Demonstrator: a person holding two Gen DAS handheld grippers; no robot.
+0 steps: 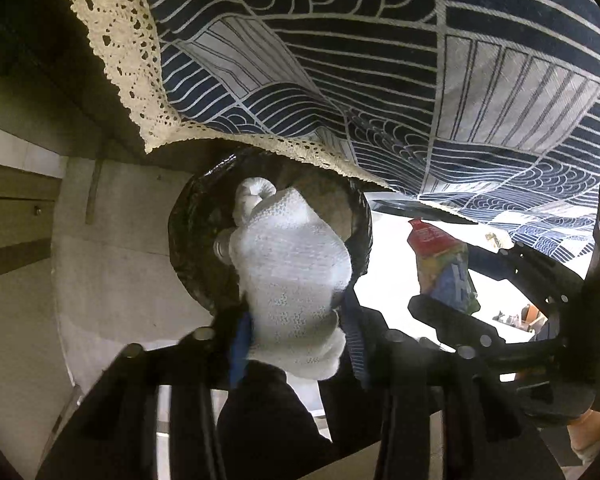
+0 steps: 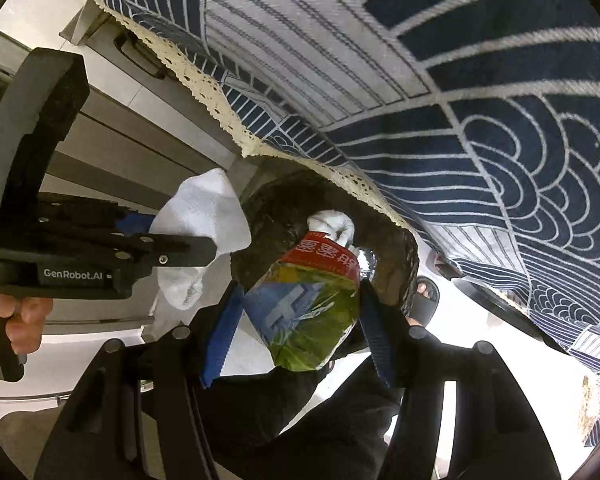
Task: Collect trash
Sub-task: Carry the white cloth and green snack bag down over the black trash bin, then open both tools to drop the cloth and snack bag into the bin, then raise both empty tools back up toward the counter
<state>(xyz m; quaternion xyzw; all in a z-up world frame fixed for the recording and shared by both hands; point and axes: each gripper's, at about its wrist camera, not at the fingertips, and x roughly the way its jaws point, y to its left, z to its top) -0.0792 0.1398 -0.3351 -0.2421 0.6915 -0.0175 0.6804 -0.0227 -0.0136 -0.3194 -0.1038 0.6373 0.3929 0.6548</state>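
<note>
My left gripper (image 1: 296,316) is shut on a crumpled white paper towel (image 1: 292,264) and holds it over a round bin lined with a black bag (image 1: 188,240). A white wad (image 1: 254,196) lies inside the bin. My right gripper (image 2: 300,312) is shut on a colourful snack wrapper (image 2: 308,308) with a red top, held over the same bin (image 2: 396,280). The wrapper (image 1: 444,264) and right gripper (image 1: 452,312) show at the right of the left wrist view. The left gripper (image 2: 204,250) and towel (image 2: 204,216) show at the left of the right wrist view.
A blue patterned tablecloth (image 1: 380,60) with a cream lace edge (image 1: 116,52) hangs over the bin from above. Grey cabinet fronts (image 2: 140,132) stand behind. A sandalled foot (image 2: 424,300) rests on the white floor right of the bin.
</note>
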